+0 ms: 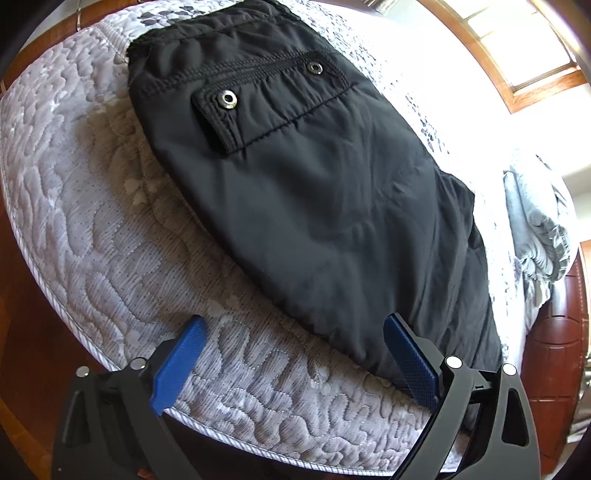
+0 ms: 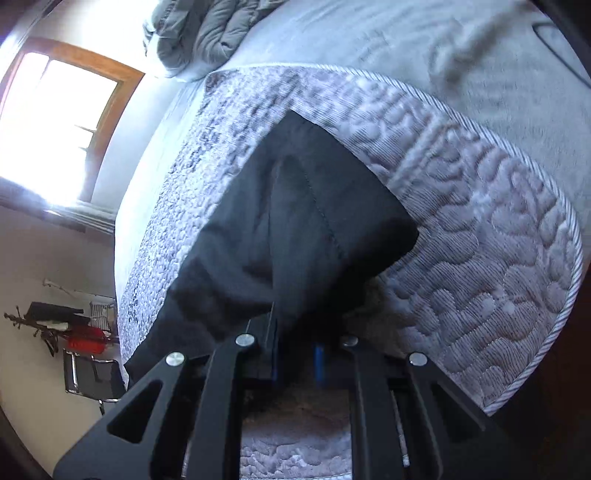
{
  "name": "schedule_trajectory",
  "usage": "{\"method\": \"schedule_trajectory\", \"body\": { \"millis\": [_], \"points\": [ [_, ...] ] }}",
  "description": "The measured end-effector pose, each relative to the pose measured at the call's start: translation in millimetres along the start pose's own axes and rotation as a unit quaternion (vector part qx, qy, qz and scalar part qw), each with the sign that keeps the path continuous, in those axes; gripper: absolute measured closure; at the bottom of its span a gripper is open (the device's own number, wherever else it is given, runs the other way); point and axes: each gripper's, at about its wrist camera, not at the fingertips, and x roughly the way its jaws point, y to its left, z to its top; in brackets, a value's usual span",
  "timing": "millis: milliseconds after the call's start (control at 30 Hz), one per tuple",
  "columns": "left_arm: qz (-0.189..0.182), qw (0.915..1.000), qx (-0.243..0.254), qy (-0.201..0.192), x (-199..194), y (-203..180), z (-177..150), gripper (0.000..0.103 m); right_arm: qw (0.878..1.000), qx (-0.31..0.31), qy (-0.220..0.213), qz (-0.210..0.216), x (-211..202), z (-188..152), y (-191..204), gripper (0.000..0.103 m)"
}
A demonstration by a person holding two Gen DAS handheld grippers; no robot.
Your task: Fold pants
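Black pants lie on a quilted grey mattress, waist end with a flap pocket and metal snaps toward the top. My left gripper is open, its blue pads spread wide just above the mattress at the near edge of the pants; the right pad touches the fabric edge. In the right wrist view my right gripper is shut on a fold of the black pants, lifting the cloth off the mattress.
A crumpled grey duvet lies at the far side of the bed, also in the right wrist view. A wooden bed frame borders the mattress. A window and a chair with clutter stand beyond.
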Motion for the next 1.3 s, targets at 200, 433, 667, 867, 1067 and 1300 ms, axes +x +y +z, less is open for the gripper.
{"method": "schedule_trajectory", "body": {
  "millis": [200, 433, 667, 867, 1067, 1300],
  "points": [
    [-0.017, 0.9998, 0.001, -0.009, -5, 3, -1, 0.006, 0.997, -0.069, -0.029, -0.024, -21, -4, 60, 0.091],
    [-0.032, 0.9992, 0.004, -0.024, -17, 10, 2, 0.006, 0.984, -0.163, -0.048, -0.048, -33, -21, 131, 0.091],
    [-0.047, 0.998, 0.003, -0.042, -32, 23, 0, 0.005, 0.957, -0.281, -0.039, -0.059, -24, -59, 215, 0.091],
    [-0.057, 0.9971, -0.014, -0.048, -38, 40, -1, 0.004, 0.919, -0.387, -0.011, -0.073, 5, -114, 284, 0.091],
    [-0.061, 0.996, -0.036, -0.054, -42, 62, -2, 0.004, 0.885, -0.456, 0.037, -0.086, 52, -170, 327, 0.091],
    [-0.07, 0.9939, -0.059, -0.061, -50, 86, -3, 0.004, 0.842, -0.513, 0.102, -0.13, 117, -231, 336, 0.091]
  ]
}}
